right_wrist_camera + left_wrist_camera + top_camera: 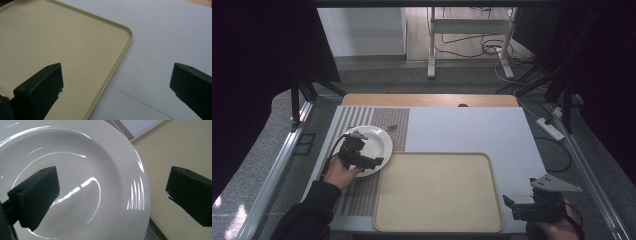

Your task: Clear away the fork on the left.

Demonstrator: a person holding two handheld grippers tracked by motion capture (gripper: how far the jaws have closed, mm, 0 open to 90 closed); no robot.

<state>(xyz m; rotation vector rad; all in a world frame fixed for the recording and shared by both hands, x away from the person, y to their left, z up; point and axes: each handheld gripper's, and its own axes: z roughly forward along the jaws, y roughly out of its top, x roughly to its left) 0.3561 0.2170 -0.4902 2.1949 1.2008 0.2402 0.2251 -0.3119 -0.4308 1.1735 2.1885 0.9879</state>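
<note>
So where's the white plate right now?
In the high view the white plate sits at the table's left on the striped mat, just beyond the beige tray's near-left corner, with the open left gripper at its rim.

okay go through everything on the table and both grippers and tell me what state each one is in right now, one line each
White plate: upright on the striped mat, nothing on it.
Beige tray: flat on the table, nothing in it.
Striped mat: lying flat, partly under the plate.
Left gripper: open, jaws straddling the plate's near rim.
Right gripper: open, holding nothing, jaws either side of the tray's right edge.
</note>
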